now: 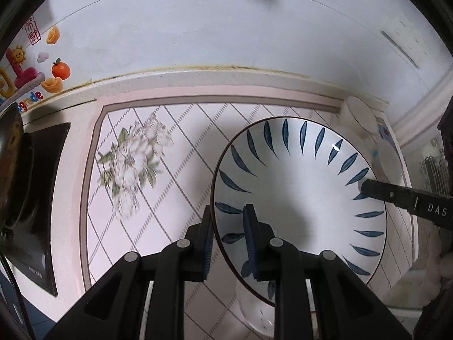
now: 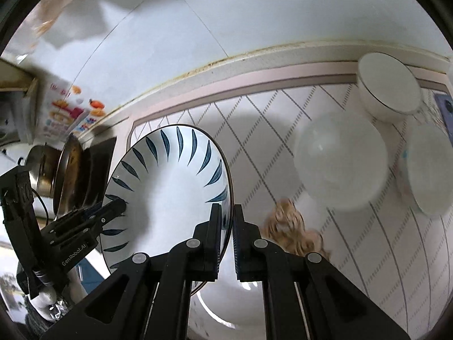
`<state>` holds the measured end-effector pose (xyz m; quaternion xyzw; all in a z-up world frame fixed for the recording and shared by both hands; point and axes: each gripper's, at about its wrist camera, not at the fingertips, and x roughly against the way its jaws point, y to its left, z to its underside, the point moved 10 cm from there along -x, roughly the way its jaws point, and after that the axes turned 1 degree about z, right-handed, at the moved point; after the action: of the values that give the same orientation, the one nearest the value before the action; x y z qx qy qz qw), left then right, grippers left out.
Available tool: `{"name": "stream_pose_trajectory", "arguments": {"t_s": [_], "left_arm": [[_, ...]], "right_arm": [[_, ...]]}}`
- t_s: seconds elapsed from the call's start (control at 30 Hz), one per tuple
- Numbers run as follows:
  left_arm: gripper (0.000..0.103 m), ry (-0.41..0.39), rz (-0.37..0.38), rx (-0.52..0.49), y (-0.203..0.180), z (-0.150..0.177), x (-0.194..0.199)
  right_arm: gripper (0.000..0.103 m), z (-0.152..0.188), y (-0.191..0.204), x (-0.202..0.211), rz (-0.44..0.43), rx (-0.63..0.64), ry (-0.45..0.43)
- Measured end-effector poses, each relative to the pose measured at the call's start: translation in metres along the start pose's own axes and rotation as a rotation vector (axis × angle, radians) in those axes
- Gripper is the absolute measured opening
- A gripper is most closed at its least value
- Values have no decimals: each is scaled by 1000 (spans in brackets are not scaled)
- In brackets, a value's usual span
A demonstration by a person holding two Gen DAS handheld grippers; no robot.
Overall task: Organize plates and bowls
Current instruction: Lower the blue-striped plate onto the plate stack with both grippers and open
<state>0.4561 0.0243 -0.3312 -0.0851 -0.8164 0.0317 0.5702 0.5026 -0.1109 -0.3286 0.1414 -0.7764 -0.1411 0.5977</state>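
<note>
Blue-leaf plate pinched at opposite rims by left gripper and right gripper, unplaced; white bowls remain scattered.

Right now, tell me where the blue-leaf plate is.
The blue-leaf plate is held above the diamond-patterned tablecloth, its rim pinched by the left tool and the right tool on opposite sides.

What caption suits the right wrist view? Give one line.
Both grippers, right and left, grip the blue-leaf plate by opposite rims above the tablecloth.
</note>
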Motion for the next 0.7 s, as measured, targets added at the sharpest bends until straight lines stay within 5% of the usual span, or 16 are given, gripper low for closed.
{"name": "stream_pose_trajectory", "arguments": {"t_s": [0.3, 0.7], "left_arm": [[18, 33, 12, -8, -30, 52, 9], [18, 132, -19, -27, -41, 96, -29]], "right_arm": [[9, 64, -25, 37, -6, 4, -2], [9, 116, -56, 11, 6, -34, 65]]}}
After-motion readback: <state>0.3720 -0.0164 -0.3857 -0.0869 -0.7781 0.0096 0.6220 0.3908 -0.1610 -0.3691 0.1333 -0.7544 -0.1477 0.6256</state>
